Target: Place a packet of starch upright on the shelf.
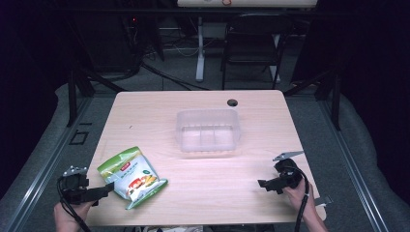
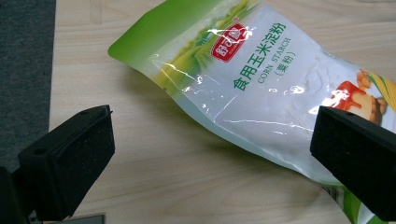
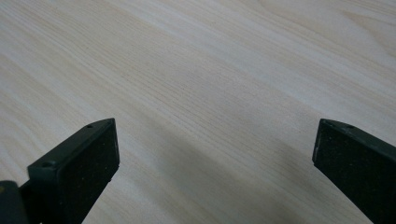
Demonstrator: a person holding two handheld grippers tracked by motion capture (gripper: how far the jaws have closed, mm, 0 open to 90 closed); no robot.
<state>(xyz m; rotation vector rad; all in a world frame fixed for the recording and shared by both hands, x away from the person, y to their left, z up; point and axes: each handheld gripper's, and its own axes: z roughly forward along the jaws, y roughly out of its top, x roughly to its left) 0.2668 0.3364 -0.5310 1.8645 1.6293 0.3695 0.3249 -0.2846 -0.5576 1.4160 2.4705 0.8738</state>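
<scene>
Pouch of corn starch (image 1: 132, 177) — green and white, lying flat on the light wooden table (image 1: 159, 108) at about 8 o'clock, its nearer end just beside the tip of the left gripper (image 1: 107, 189). Left gripper jaws stand wide apart, the pouch (image 2: 261, 88) lying ahead between them and nothing gripped; right gripper (image 1: 264, 184) at 4 o'clock, jaws likewise wide over bare wood (image 3: 210, 93). Clear plastic container (image 1: 208, 129) — at table centre, well apart from the pouch.

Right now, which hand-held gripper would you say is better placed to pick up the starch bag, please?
Left. The left hand-held gripper is open right beside the bag; the right hand-held gripper faces bare table, farther away.
</scene>
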